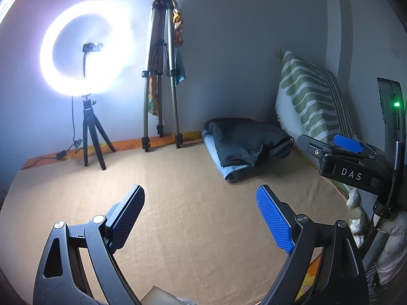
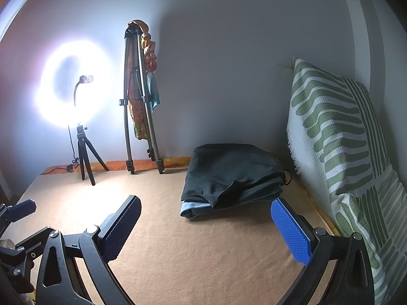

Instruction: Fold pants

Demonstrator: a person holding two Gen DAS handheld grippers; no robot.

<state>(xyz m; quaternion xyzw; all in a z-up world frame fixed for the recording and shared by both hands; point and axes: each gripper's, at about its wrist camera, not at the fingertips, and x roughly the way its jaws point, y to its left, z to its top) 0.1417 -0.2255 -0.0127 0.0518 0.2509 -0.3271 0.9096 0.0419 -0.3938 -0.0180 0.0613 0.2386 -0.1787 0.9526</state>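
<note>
Both claws, left claw (image 1: 201, 218) and right claw (image 2: 206, 226), gape wide and empty; folded pants (image 2: 234, 178) lie ahead by the bed's (image 2: 178, 241) far right edge, nearer the right.

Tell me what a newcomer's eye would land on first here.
The glaring ring light on its small tripod at the far left by the wall. Next, the folded dark pants stacked on light-blue cloth on the tan surface, beside the green-striped pillow on the right.
</note>
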